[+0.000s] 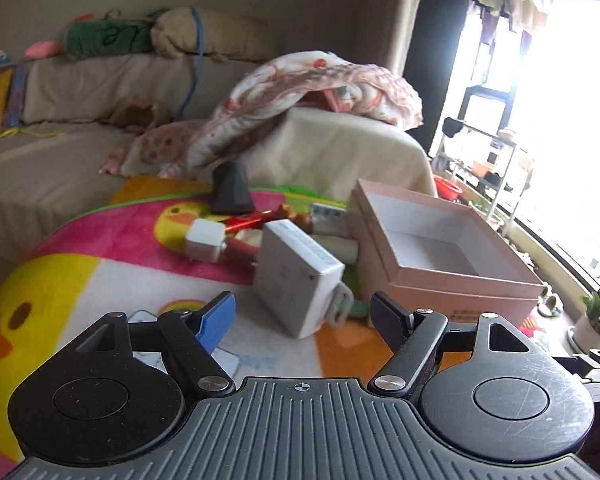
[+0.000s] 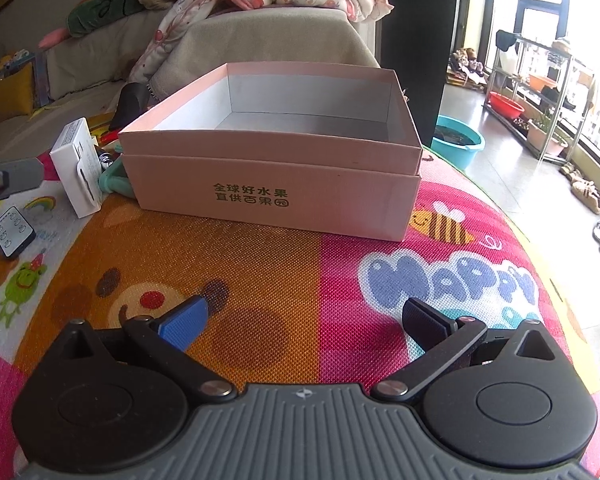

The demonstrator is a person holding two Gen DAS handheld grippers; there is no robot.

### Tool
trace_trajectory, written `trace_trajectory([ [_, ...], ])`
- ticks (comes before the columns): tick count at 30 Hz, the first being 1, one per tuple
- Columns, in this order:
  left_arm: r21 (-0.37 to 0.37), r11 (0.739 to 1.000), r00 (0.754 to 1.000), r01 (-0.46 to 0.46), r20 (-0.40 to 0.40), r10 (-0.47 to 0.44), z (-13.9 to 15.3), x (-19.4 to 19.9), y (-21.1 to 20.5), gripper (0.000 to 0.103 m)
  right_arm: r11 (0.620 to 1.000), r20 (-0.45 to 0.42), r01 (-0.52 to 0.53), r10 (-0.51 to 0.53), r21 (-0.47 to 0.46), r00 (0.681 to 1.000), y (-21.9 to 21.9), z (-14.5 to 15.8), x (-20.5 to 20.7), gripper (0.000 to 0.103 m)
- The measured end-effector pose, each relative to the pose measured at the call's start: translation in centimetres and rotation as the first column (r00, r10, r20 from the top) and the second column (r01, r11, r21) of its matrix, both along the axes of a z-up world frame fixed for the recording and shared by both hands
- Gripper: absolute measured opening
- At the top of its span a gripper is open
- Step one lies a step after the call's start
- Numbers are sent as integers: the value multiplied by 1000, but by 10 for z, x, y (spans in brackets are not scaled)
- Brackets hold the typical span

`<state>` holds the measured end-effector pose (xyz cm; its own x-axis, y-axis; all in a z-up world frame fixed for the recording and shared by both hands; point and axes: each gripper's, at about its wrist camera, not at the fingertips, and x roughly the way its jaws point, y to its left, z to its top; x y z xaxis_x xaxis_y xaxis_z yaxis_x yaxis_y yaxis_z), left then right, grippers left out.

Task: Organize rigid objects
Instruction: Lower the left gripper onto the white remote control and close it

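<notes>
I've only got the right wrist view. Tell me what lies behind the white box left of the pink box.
Observer: A small white cube lies on the mat behind the white box.
Operator: Name what's next to that cube.
Observer: A shiny red piece, on its right.
Operator: Report the left gripper's jaws.
Observer: The left gripper is open, with nothing between its fingers.

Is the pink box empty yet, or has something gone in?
Empty: the pink box shows only bare white walls and floor in both views, and no lid covers it.
</notes>
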<state>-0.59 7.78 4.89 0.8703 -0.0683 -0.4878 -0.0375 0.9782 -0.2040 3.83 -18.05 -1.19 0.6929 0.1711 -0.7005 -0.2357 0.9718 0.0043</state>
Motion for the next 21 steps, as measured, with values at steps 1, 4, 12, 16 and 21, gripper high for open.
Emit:
trace_trajectory([
  [1, 10, 1000, 1000, -9, -5, 9, 0, -1, 6, 80, 1000, 0, -1, 1, -1, 1000, 0, 0, 0, 103],
  [4, 41, 999, 999, -20, -48, 22, -2, -2, 26, 80, 1000, 4, -3, 3, 1, 1000, -1, 0, -1, 103],
  [12, -229, 963, 966, -143, -242, 87, -20, -14, 87, 78, 1000, 12, 1, -1, 3, 1000, -2, -1, -2, 103],
  [16, -255, 954, 965, -157, -244, 94, -31, 1, 82, 78, 1000, 13, 3, -3, 3, 1000, -2, -1, -2, 103],
  [21, -119, 982, 973, -144, -198, 119, -33, 24, 61, 78, 1000, 12, 0, 0, 9, 1000, -3, -1, -1, 103],
])
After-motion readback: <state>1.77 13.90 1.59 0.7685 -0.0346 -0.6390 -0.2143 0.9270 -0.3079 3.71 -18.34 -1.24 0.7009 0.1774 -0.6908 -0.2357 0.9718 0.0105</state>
